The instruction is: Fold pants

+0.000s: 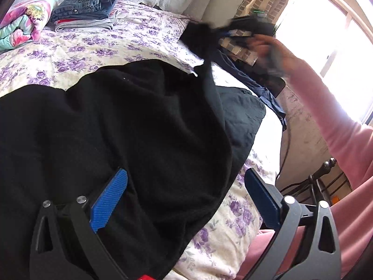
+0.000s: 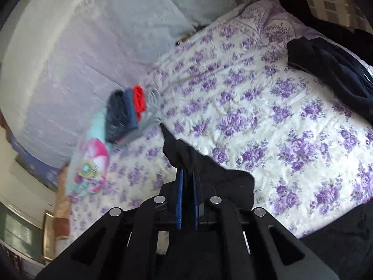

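While the fold is under way: one edge of the garment is seen raised off the bed, the bulk left lying.

Right tool (image 2: 187,177): pressed together on a bunch of black cloth, which is pinched between the blue pads; in the left wrist view the same tool is seen blurred, held by a hand (image 1: 268,49) with a pink sleeve (image 1: 326,121) behind it.

Left tool (image 1: 186,200): spread wide over the near edge of the garment, one blue pad (image 1: 109,200) lying against the cloth, the other clear of it above the sheet; nothing is gripped.

Black pants (image 1: 121,126): heaped loosely at the near side of the bed, with a strip of cloth drawn taut up to the right tool; legs and waistband cannot be told apart.

Bed (image 2: 268,121): covered by a cream sheet with purple flowers, largely bare beyond the garment.

Folded stack (image 1: 86,7): jeans on top of grey and red items, set near the pillows beside a bright floral quilt (image 1: 25,18).

Dark clothes (image 2: 331,70): left unfolded at the far right edge of the bed.

Progress: judged early for this garment; no flat fold is yet shown, so spreading, folding and stacking are taken to remain.
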A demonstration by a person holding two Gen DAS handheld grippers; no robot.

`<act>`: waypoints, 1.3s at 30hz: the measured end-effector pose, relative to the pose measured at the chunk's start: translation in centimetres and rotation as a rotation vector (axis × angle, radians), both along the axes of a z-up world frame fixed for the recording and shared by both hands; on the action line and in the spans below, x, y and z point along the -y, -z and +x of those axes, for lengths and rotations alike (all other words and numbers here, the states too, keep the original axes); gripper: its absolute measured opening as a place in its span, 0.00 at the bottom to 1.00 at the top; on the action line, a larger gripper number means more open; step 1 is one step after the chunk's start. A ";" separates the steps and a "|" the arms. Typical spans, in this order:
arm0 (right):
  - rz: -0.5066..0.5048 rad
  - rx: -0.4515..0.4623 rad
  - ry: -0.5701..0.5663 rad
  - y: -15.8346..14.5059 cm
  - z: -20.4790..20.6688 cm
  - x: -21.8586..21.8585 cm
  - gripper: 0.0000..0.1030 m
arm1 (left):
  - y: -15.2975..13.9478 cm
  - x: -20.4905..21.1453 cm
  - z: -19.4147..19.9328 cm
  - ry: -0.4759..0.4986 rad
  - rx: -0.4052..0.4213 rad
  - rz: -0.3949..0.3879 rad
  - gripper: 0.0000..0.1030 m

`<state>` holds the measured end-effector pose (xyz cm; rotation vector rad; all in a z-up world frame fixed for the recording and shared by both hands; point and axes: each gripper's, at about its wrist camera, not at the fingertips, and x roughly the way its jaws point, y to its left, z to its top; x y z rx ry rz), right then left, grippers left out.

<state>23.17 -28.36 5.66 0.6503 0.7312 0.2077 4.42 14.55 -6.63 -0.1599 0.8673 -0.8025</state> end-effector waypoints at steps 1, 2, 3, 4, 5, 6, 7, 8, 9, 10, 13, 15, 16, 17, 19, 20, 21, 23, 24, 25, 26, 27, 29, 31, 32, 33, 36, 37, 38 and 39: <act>0.039 0.044 0.009 -0.7 -2.0 1.5 0.08 | 0.0 0.1 0.0 -0.003 0.002 0.011 0.95; 0.076 0.088 0.019 -1.2 -4.2 3.0 0.08 | 0.0 0.2 0.0 -0.005 0.003 0.019 0.95; 0.129 0.141 0.036 -1.3 -7.3 5.0 0.08 | 0.1 0.3 0.0 -0.007 0.005 0.025 0.95; 0.168 0.168 0.053 -1.0 -9.1 6.4 0.08 | 0.1 0.4 -0.1 -0.009 0.006 0.032 0.95; 0.224 0.192 0.083 0.2 -11.7 8.3 0.08 | 0.1 0.4 -0.1 -0.011 0.007 0.036 0.95; 0.264 0.198 0.109 1.5 -13.4 9.7 0.08 | 0.1 0.4 0.0 -0.012 0.007 0.039 0.95; 0.312 0.183 0.148 4.0 -15.4 11.7 0.08 | 0.1 0.6 -0.1 -0.014 0.006 0.045 0.95; 0.339 0.149 0.183 6.5 -16.6 13.1 0.08 | 0.1 0.6 0.0 -0.015 0.006 0.050 0.95; 0.362 0.076 0.223 10.1 -17.8 14.8 0.11 | 0.1 0.6 0.0 -0.016 0.007 0.055 0.95; 0.376 0.015 0.255 12.8 -18.4 15.9 0.11 | 0.1 0.7 0.0 -0.018 0.008 0.062 0.95; 0.502 -0.073 0.293 19.1 -20.6 18.4 0.02 | 0.2 0.9 0.0 -0.022 0.010 0.079 0.95; 0.506 0.002 0.266 18.3 -21.5 18.8 0.19 | 0.3 1.0 0.0 -0.026 0.012 0.093 0.95; 0.465 0.026 0.256 17.3 -21.6 18.8 0.32 | 0.4 1.1 0.0 -0.027 0.014 0.098 0.95; 0.410 0.057 0.241 16.0 -21.4 18.7 0.53 | 0.4 1.1 0.0 -0.028 0.014 0.102 0.95; 0.302 0.071 0.203 14.1 -20.2 18.2 0.54 | 0.4 1.2 0.1 -0.031 0.014 0.110 0.95; 0.242 0.068 0.185 13.3 -19.1 17.9 0.54 | 0.4 1.2 0.1 -0.033 0.015 0.114 0.95; 0.189 0.054 0.178 12.8 -17.9 17.8 0.54 | 0.4 1.2 0.0 -0.035 0.017 0.117 0.95; 0.115 0.013 0.165 12.7 -15.8 18.0 0.52 | 0.4 1.3 -0.1 -0.047 0.022 0.124 0.95; 0.094 -0.002 0.146 12.8 -14.6 18.2 0.48 | 0.5 1.3 -0.1 -0.051 0.025 0.129 0.95; 0.069 -0.038 0.109 13.2 -12.9 18.0 0.47 | 0.4 1.3 -0.2 -0.052 0.027 0.132 0.95; 0.038 -0.077 0.079 13.6 -11.4 17.6 0.41 | 0.4 1.4 -0.2 -0.054 0.028 0.133 0.95; -0.012 -0.107 0.073 13.9 -10.3 17.2 0.30 | 0.4 1.4 -0.2 -0.057 0.029 0.132 0.95; -0.110 -0.136 0.058 13.7 -9.3 16.6 0.12 | 0.4 1.3 -0.2 -0.065 0.031 0.130 0.95; -0.114 -0.072 0.047 11.8 -10.0 16.3 0.11 | 0.4 1.3 -0.3 -0.070 0.032 0.133 0.95; -0.111 -0.004 0.063 10.4 -11.0 16.4 0.11 | 0.4 1.3 -0.3 -0.071 0.033 0.136 0.95; -0.115 0.062 0.092 8.8 -12.4 16.8 0.11 | 0.4 1.3 -0.3 -0.071 0.033 0.139 0.95; -0.078 0.156 0.190 7.6 -16.4 17.9 0.11 | 0.4 1.3 -0.2 -0.071 0.032 0.141 0.95; -0.063 0.134 0.223 8.7 -17.3 18.4 0.11 | 0.4 1.3 -0.2 -0.070 0.032 0.141 0.95; -0.066 0.092 0.237 10.0 -17.7 18.6 0.11 | 0.4 1.3 -0.2 -0.070 0.032 0.141 0.95; -0.080 0.043 0.244 11.6 -17.8 18.8 0.11 | 0.4 1.3 -0.2 -0.069 0.031 0.140 0.95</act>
